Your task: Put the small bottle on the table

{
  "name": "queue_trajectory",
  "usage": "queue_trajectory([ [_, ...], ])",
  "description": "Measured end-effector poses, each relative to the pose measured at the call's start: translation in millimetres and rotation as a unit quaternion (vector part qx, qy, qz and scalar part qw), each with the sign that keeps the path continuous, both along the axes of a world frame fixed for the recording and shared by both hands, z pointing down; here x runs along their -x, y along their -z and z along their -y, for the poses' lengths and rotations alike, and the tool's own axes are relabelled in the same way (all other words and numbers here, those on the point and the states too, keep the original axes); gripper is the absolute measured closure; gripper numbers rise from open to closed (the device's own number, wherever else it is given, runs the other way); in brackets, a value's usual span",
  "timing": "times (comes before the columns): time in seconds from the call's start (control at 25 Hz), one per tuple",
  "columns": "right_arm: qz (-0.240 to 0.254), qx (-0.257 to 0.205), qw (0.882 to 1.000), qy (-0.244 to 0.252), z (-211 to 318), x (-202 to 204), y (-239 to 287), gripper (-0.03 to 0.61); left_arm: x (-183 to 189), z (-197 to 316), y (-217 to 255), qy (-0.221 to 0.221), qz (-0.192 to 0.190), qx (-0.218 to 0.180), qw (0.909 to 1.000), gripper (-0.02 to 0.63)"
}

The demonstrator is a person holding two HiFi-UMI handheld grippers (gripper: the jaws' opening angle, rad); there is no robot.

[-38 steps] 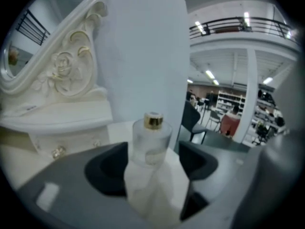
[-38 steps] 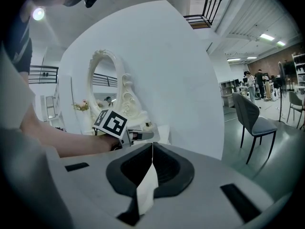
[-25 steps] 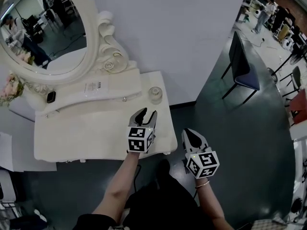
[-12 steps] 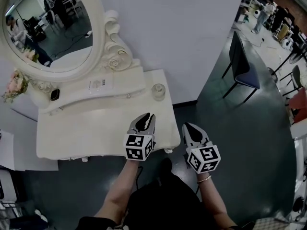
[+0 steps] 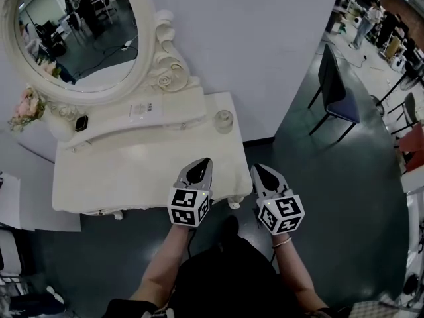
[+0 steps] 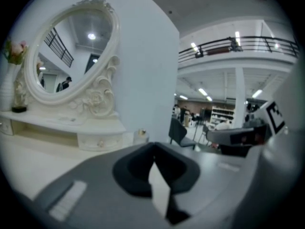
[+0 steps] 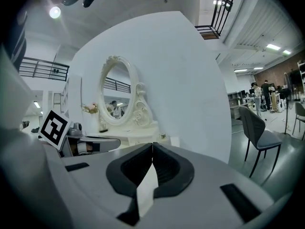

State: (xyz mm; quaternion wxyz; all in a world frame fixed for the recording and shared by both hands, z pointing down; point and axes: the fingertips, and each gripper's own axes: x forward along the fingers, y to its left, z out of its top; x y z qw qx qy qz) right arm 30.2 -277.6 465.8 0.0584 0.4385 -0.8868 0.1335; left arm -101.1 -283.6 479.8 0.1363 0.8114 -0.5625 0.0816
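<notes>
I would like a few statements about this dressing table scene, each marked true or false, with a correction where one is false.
1. The small bottle stands on the table, near its back right corner. True.
2. The left gripper holds the bottle. False: its jaws are together with nothing between them.
3. The right gripper is shut and empty. True.
4. The mirror is rectangular. False: it is oval, in an ornate white frame.
5. A chair stands on the floor to the right of the table. True.

small clear bottle (image 5: pixel 224 119), upright, on table (image 5: pixel 126 174)
</notes>
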Motion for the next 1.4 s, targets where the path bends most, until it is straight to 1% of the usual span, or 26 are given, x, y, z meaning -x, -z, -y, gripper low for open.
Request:
queue_trajectory([
  [0.48,-0.013,-0.011,1.0,0.003,-18.2,11.1,1.7,0.575,17.3,-22.2,12.2,0.006,0.008,-0.017,0.9998,0.607],
  [0.76,-0.016,-0.009,1.0,0.003,-22.8,15.2,2.3,0.574,20.9,-28.0,14.4,0.003,0.006,-0.016,0.9998,0.607],
  [1.12,-0.019,-0.01,1.0,0.005,-16.9,19.0,3.5,0.575,25.3,-23.4,15.0,0.006,0.003,-0.019,0.9998,0.607],
  [1.4,-0.017,-0.01,1.0,0.007,-5.8,18.6,2.2,0.575,24.2,-9.2,15.8,0.003,0.005,-0.025,0.9997,0.607],
])
